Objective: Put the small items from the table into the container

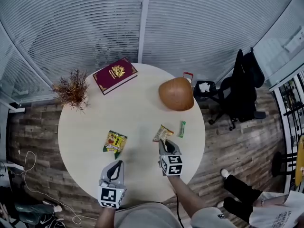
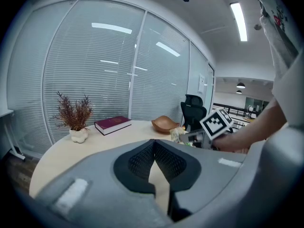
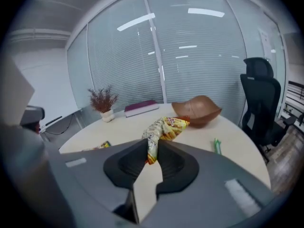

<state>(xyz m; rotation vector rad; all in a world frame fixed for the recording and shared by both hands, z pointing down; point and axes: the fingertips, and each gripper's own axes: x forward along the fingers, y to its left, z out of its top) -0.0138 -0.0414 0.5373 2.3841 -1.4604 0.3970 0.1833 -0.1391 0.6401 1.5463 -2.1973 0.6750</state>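
My right gripper [image 1: 164, 143] is shut on a yellow and white snack packet [image 1: 162, 133], which hangs a little above the round table [image 1: 137, 110]. In the right gripper view the packet [image 3: 164, 129] sticks out past the pinched jaws [image 3: 152, 148] toward the brown wooden bowl [image 3: 197, 110]. The bowl [image 1: 176, 94] stands at the table's far right. A second yellow snack packet [image 1: 115, 142] lies left of centre, and a green bar [image 1: 182, 128] lies right of the held packet. My left gripper [image 1: 114, 165] rests near the front edge, shut [image 2: 154, 144] with nothing in it.
A maroon book [image 1: 114, 75] lies at the far side of the table and a dried plant [image 1: 72, 90] stands at the far left edge. A black office chair [image 1: 244, 87] stands beyond the bowl. A person's legs [image 1: 240, 189] show at the lower right.
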